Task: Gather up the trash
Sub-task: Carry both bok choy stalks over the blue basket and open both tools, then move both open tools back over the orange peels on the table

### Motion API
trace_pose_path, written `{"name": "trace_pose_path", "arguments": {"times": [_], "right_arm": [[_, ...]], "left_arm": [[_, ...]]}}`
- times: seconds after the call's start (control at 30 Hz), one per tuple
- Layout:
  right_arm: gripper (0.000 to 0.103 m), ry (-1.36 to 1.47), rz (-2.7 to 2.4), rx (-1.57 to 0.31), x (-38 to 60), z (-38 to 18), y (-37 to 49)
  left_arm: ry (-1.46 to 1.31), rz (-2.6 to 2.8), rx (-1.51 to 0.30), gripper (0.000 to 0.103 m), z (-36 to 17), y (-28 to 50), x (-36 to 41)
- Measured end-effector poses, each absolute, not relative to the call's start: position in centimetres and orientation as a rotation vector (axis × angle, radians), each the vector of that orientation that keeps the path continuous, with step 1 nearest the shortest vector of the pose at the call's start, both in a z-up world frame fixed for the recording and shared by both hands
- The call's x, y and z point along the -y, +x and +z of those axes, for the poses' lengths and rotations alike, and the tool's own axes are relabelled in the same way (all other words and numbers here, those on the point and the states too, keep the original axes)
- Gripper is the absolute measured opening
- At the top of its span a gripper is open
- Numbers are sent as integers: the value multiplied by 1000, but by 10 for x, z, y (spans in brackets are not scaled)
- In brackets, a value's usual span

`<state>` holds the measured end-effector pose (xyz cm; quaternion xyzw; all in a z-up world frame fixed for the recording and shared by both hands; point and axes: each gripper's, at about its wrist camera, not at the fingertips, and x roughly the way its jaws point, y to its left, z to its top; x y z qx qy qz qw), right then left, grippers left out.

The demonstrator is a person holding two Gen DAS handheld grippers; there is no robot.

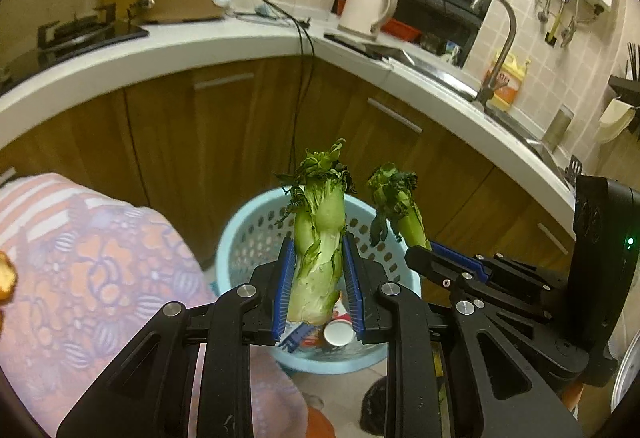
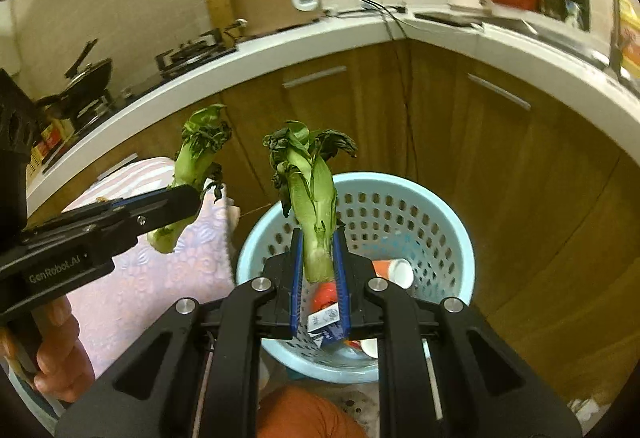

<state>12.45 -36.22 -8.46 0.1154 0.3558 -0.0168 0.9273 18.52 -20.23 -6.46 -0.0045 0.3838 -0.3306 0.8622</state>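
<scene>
Two wilted bok choy stalks are being held above the pale blue perforated basket (image 2: 440, 222), which is standing on the floor in front of the wooden cabinets and already has paper cups and wrappers lying in it. The left bok choy (image 1: 318, 238) is being pinched by the left gripper (image 1: 318, 278), its blue pads pressed against the pale, thick lower stem, with the stalk upright and its root end hanging over the basket opening. The right bok choy (image 2: 314, 206) is being clamped the same way by the right gripper (image 2: 318, 270), low on the stem, directly over the basket. In the right wrist view the left stalk is seen off to the left of the basket, over the patterned cloth (image 2: 152, 270) rather than over the opening, so its true position relative to the rim cannot be settled.

The stalks are being judged as light and fairly firm at the base, but watery and easily bruised; the dark leaves at the top are limp and would tear or slip if gripped. The thick white base is being judged the soundest place to take hold, as is being done.
</scene>
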Motion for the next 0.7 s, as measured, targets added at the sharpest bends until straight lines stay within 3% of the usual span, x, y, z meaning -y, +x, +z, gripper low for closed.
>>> {"name": "trace_pose_path", "arguments": {"times": [0.37,0.4,0.47,0.53,0.7], "right_arm": [[13,348,-90,-865,390,-133,148],[13,358,-83,-883,391,-137,150],[17,388,-65,-912,391,-145,153],[21,380,-83,-914,390,-147,152],[44,352,-116,-878,380,-131,145]], "left_arm": [[5,-678,-922,23,-99,212,223],[4,-677,-931,32,-101,213,223],[-6,-667,-942,53,-104,215,221],[-1,-658,-925,54,-103,213,217],[-7,-644,-899,54,-95,208,201]]}}
